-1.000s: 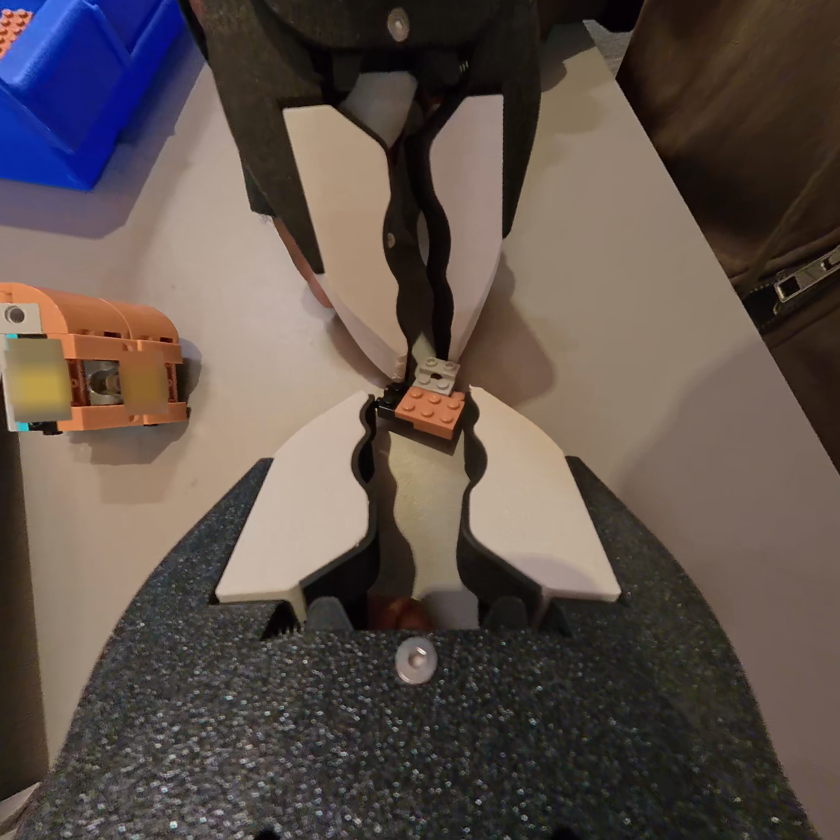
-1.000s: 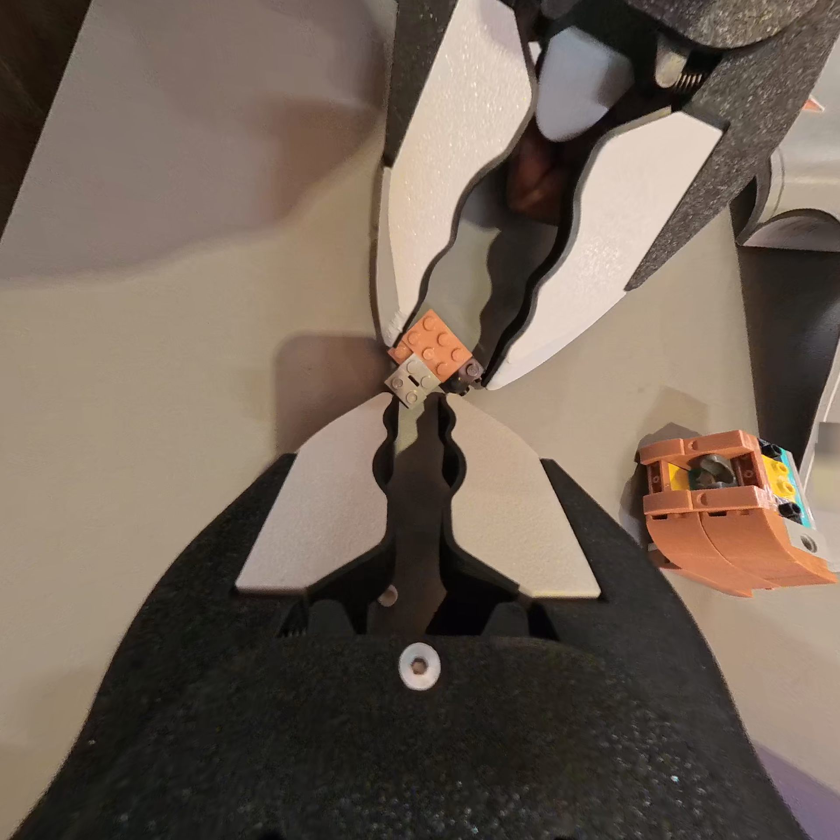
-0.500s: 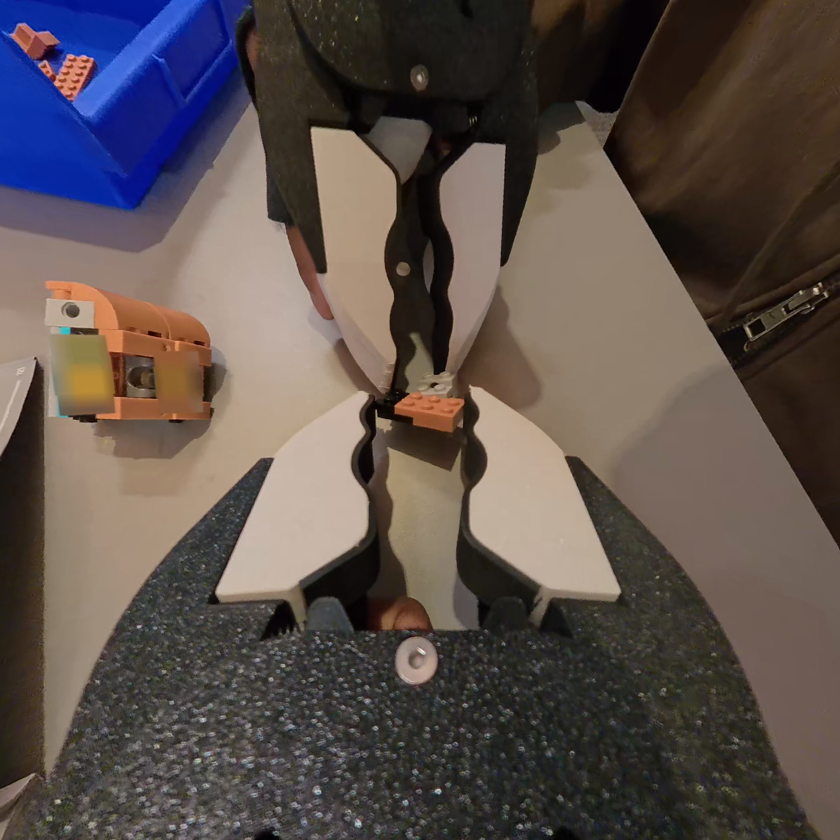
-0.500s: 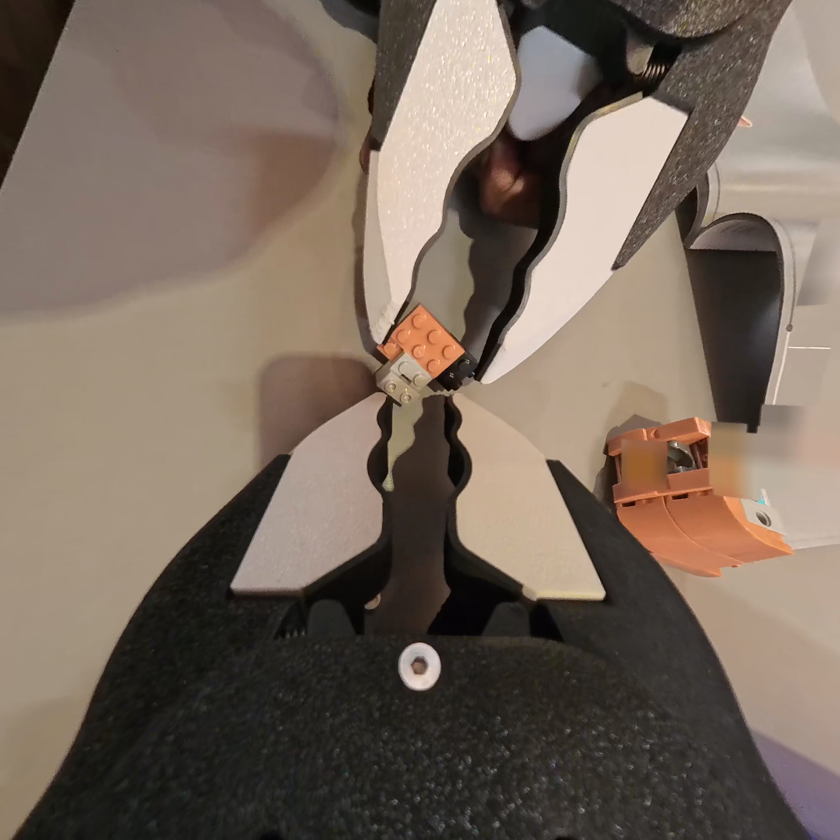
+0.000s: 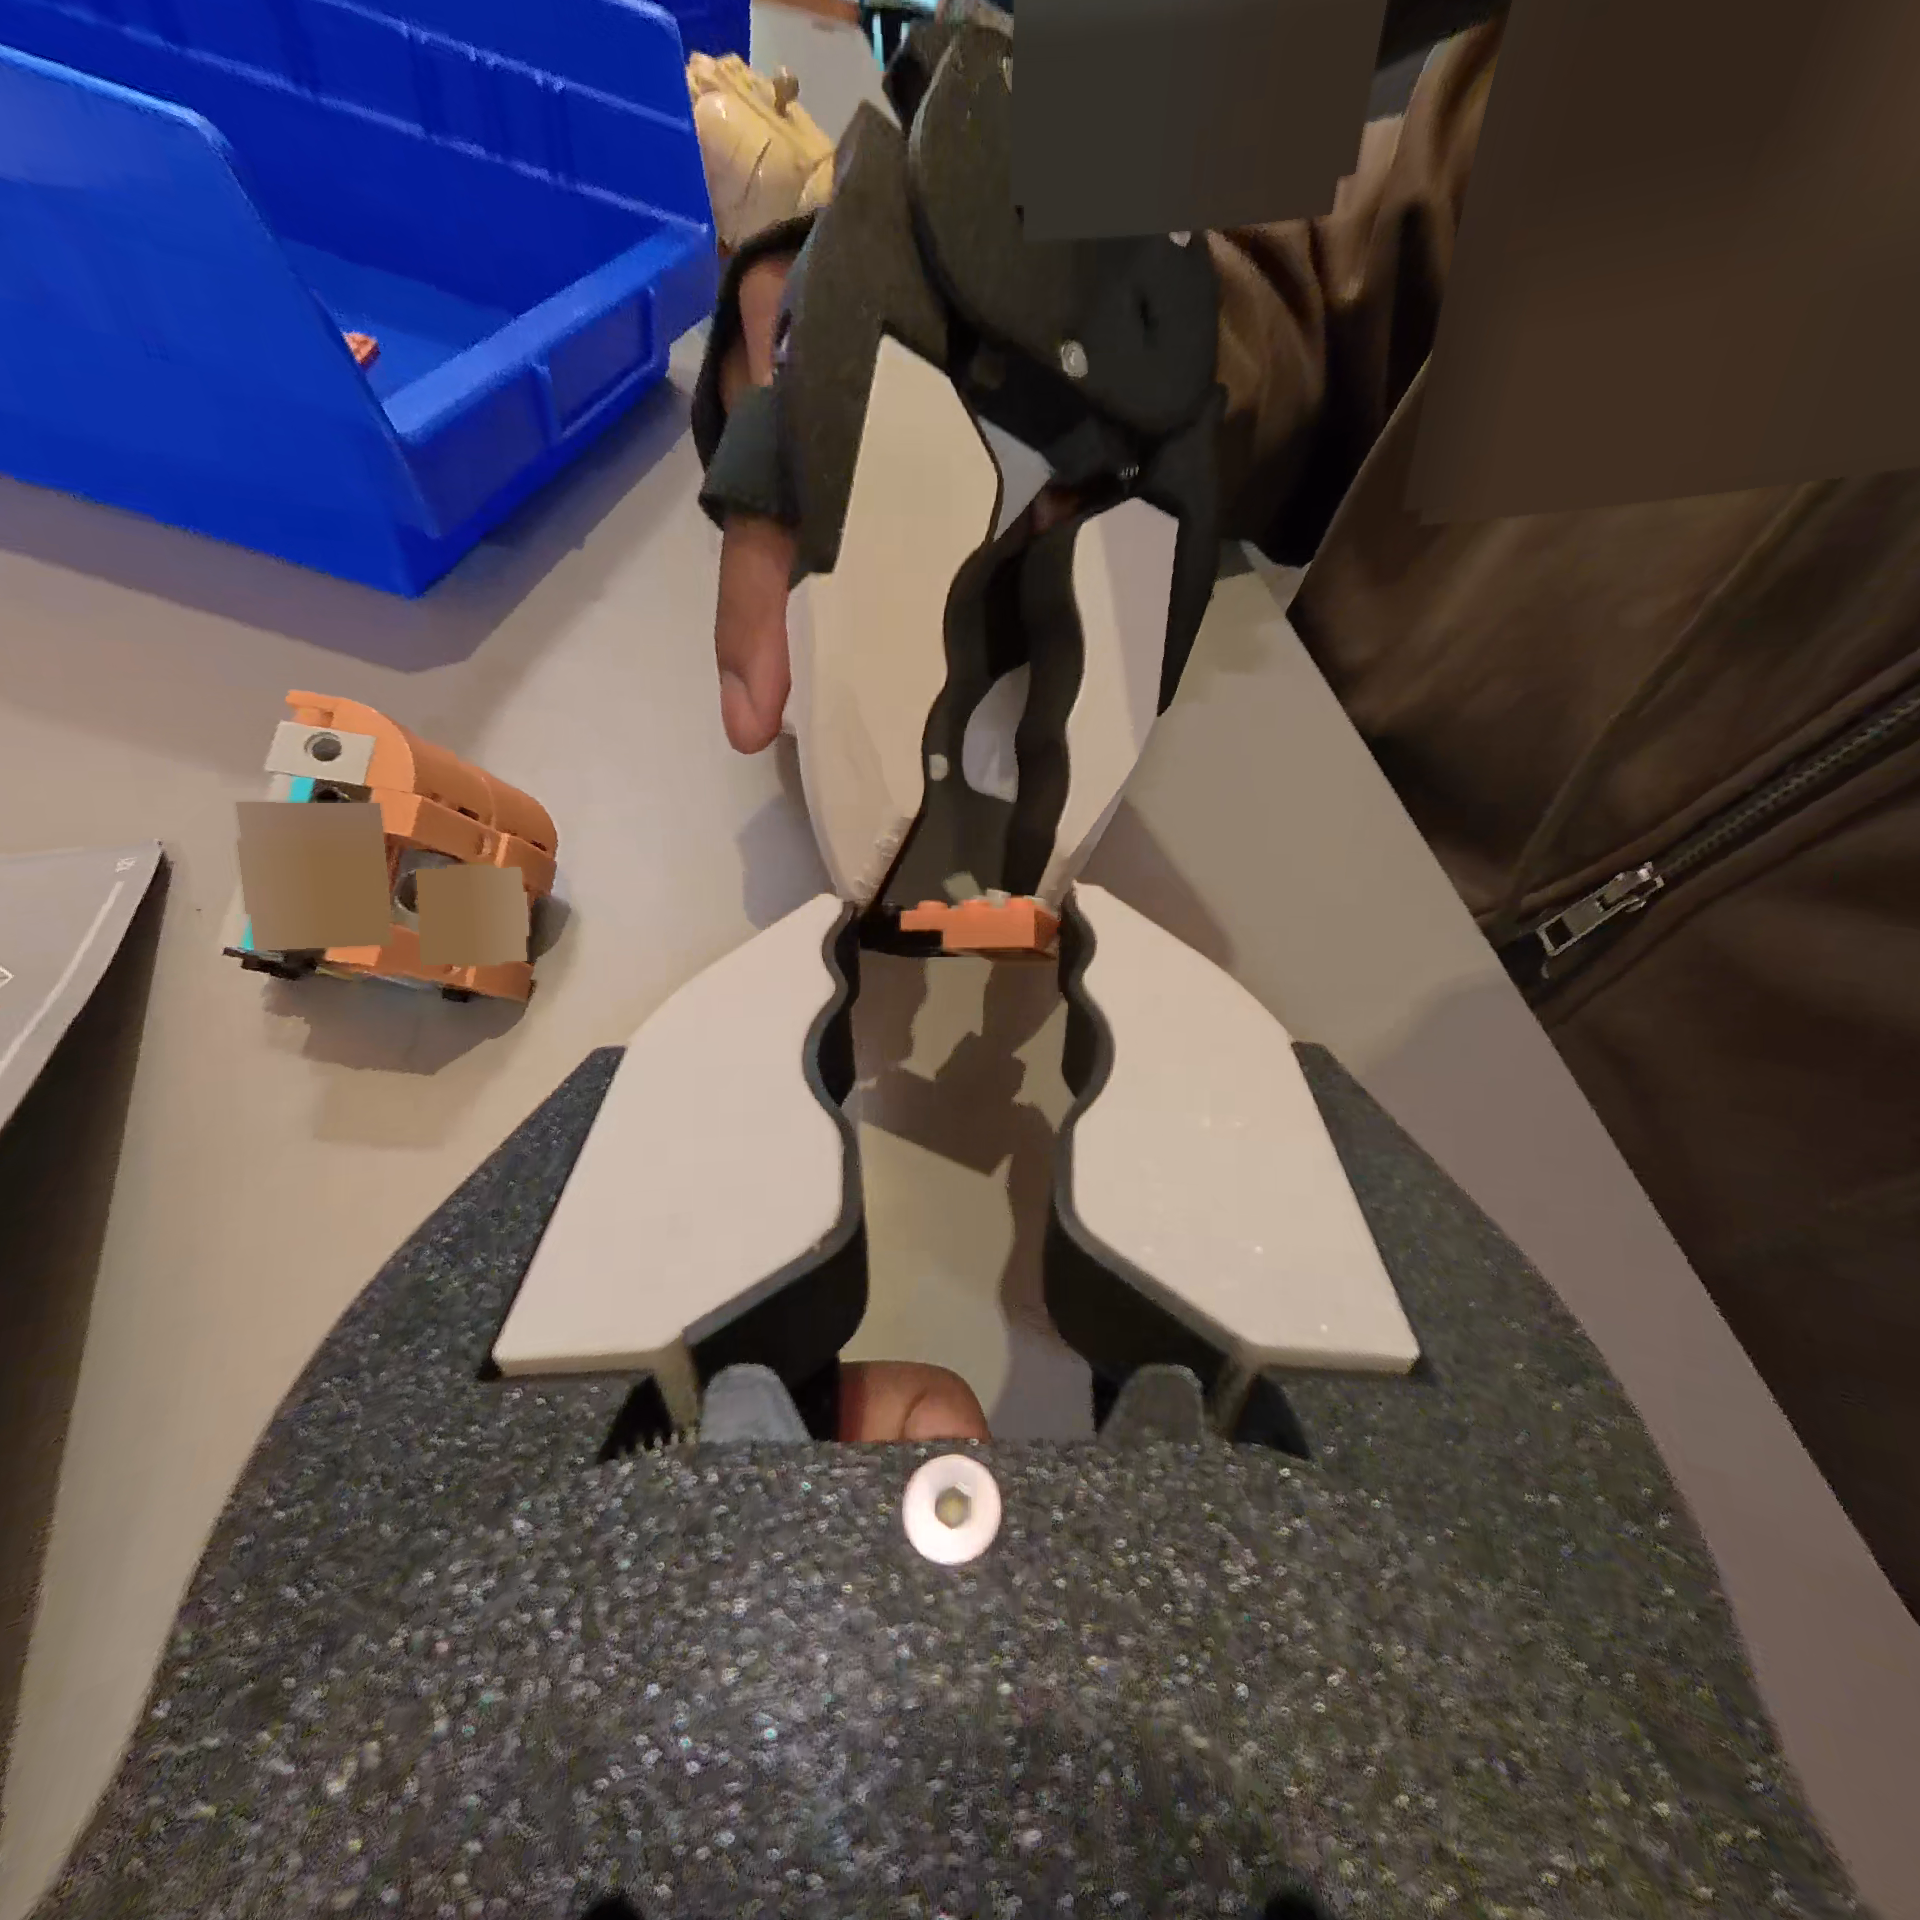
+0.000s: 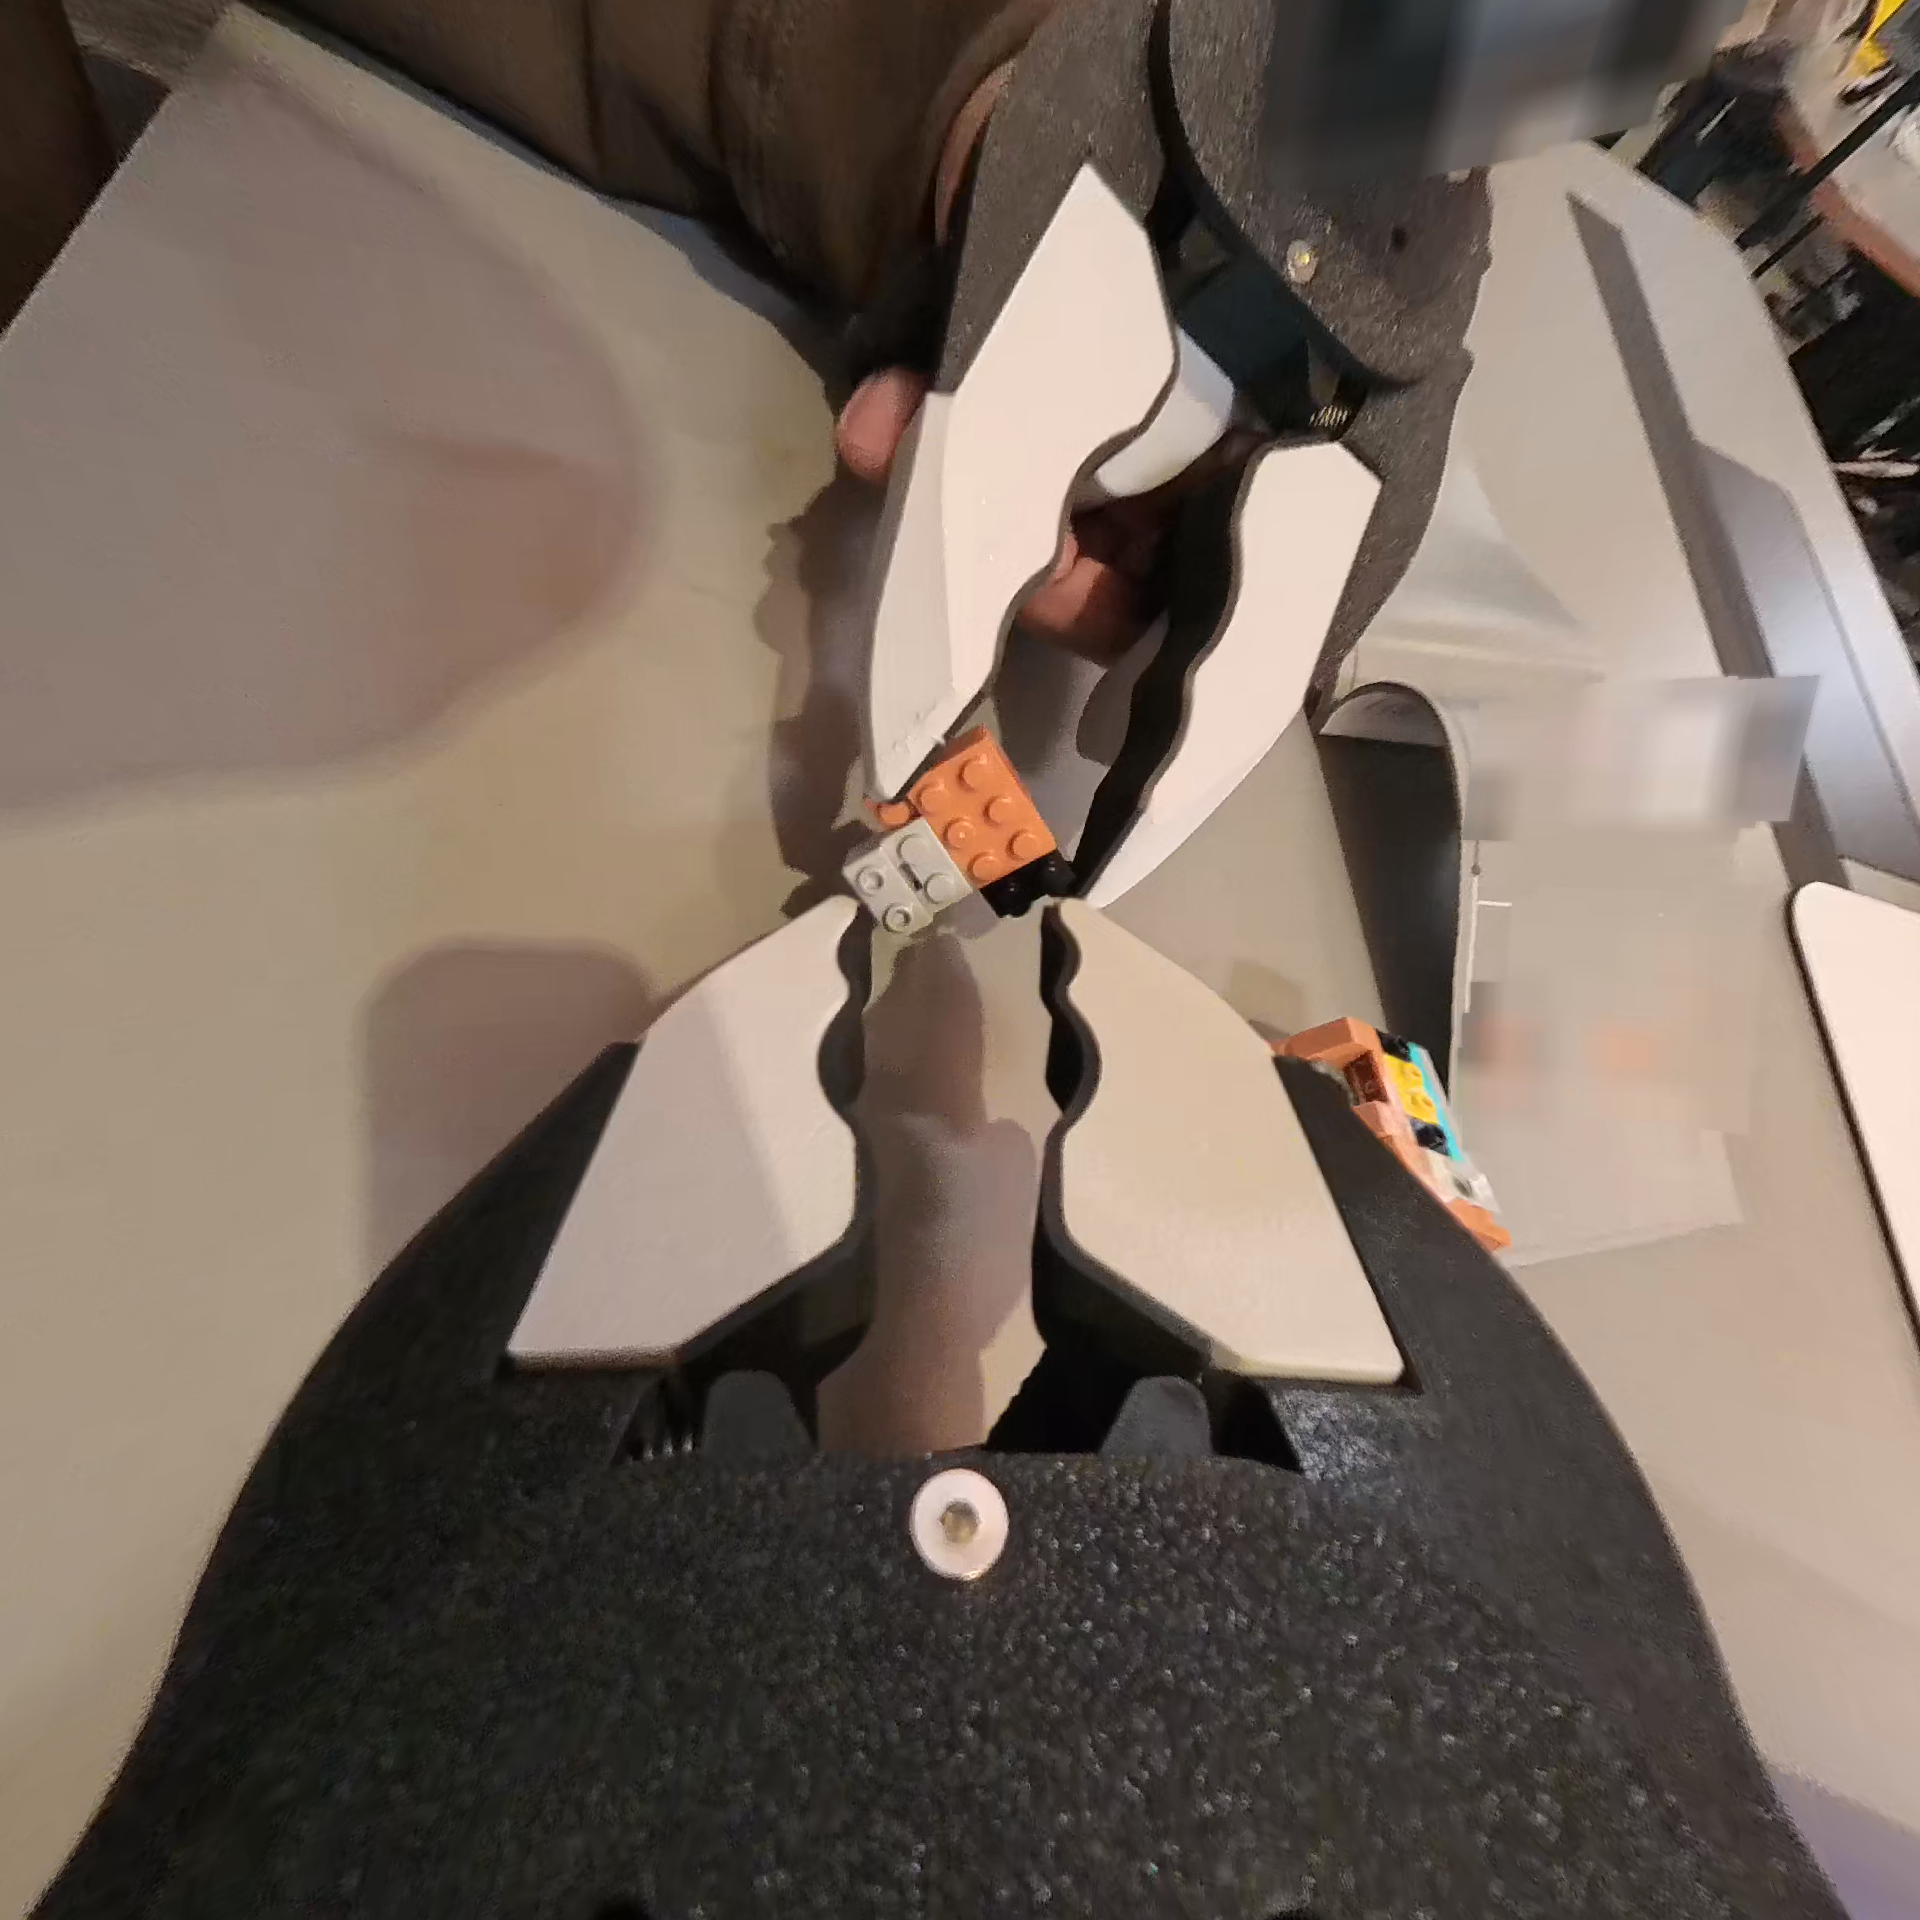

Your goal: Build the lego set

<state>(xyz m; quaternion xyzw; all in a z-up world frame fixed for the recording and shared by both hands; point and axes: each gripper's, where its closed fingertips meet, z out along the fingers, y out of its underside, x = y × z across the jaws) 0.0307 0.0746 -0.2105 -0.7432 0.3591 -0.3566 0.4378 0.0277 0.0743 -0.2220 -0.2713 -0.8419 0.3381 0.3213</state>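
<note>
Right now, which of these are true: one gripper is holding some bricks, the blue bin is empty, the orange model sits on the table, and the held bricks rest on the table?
1. The left gripper holds a small brick cluster of orange, grey and black. True.
2. The blue bin is empty. False: at least one small orange piece lies inside.
3. The half-built orange model sits on the table, in neither gripper. True.
4. The brick cluster rests on the table. False: it is held in the air, with its shadow on the table below.

No writing can be read on anything here.
</note>
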